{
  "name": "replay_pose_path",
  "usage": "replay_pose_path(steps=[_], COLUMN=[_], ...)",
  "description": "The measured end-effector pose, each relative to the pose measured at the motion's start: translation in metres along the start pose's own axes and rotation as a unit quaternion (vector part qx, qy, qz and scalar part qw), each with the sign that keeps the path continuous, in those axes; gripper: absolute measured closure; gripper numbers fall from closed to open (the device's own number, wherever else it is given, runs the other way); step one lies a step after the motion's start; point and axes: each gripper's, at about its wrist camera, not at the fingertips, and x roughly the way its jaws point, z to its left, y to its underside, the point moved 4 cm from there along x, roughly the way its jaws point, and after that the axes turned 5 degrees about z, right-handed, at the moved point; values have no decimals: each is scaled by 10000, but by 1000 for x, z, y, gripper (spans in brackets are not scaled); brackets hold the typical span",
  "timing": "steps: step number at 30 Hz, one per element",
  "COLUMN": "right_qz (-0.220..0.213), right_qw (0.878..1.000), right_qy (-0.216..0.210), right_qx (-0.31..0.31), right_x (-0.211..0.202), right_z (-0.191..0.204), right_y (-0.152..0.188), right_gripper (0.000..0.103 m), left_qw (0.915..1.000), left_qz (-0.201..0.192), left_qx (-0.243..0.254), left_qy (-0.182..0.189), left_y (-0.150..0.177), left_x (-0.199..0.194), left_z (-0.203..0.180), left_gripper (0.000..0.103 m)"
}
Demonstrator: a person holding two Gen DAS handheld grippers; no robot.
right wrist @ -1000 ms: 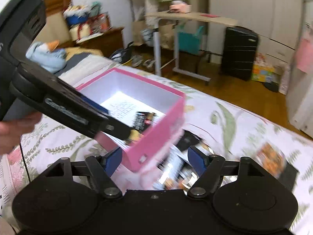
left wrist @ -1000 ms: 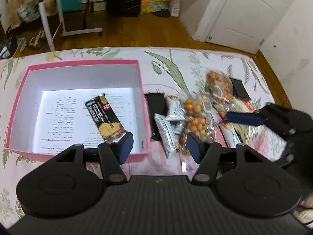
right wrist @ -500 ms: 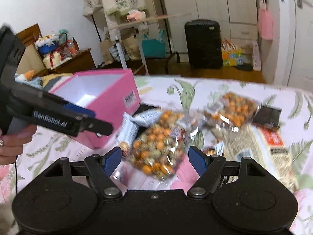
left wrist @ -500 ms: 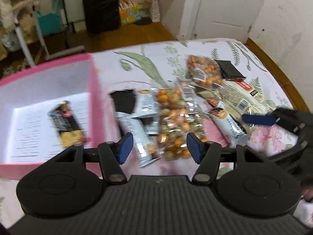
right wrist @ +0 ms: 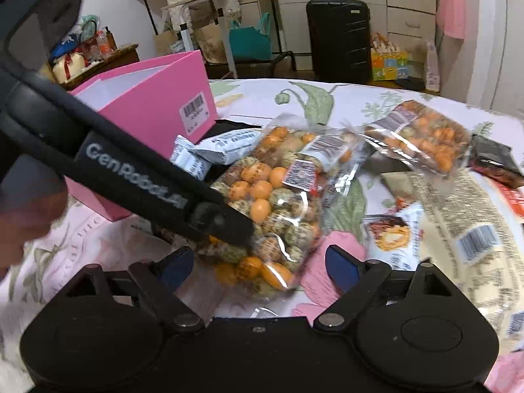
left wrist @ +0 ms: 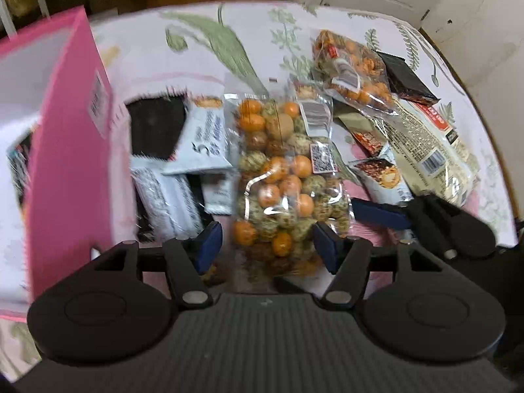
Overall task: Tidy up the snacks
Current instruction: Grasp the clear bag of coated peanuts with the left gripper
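In the left wrist view, the left gripper [left wrist: 267, 245] hangs low over the floral bedspread [left wrist: 203, 39] with its jaws spread wide, holding nothing. Between its blue pads lies the near end of a clear bag of orange and speckled balls [left wrist: 281, 180]. A second bag of the same kind [left wrist: 353, 72] lies farther back and to the right. Left of the near bag are two or three silvery-white packets [left wrist: 206, 137], overlapping and blurred, beside one flat black packet [left wrist: 154, 129]. The pink box [left wrist: 72, 150] stands at the left edge, a barcode sticker on its outer wall; one dark wrapper shows dimly inside it. To the right lie a large beige bag [left wrist: 432, 150], one small black packet [left wrist: 406, 78] and one white packet printed with a snack picture [left wrist: 383, 177]. The right gripper [left wrist: 380, 211] comes in from the right; only one blue finger shows, so I cannot tell its state here.

In the right wrist view, the right gripper [right wrist: 258, 265] is wide apart and empty, with the near bag's [right wrist: 271, 203] lower end between its pads. The left gripper's black arm crosses in front of that bag from the left. The second bag [right wrist: 422, 137] lies behind on the right, the pink box [right wrist: 157, 111] behind on the left, with two white packets [right wrist: 226, 145] just beside it.
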Motion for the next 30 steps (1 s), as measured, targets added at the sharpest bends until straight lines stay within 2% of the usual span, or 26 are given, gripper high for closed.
replay_pose_path(steps=[1,3,5,8,12,20,26,30], right_qz=[-32,-59,-128,-317,-358,-184,39,314], right_qw=[10000,9999,9997,9990,9992,9998,9999,9993], right_qy=[-18,-4,-25,-20,-35,-53,-80,-97], right_qx=[-33,-107,-222,-313,-195,109,126,181], right_x=[2,8,16,18,14,1,-15,-31], right_z=[1,2,2,3,3,2,9,16], right_y=[-1,-2,-2,0,2,5,14,14], right_gripper=[12,3,0,0,1,8,9,8], left_qw=[9998,9993,9986,9992,9996,9996,9988,9974], left_qz=[73,151,145,78,77,243,469,695], left_qx=[-121,-249,-366,-256,-117,-77,134,43], left_qy=[127,254,341,295,236,140,28,169], left_y=[-1,-1,-1,-1,0,6,20,27], left_x=[4,9,11,12,9,8,-2,-11], left_z=[1,4,6,4,0,-10,-23,-27], left_gripper=[41,38,38,39,41,39,40,40])
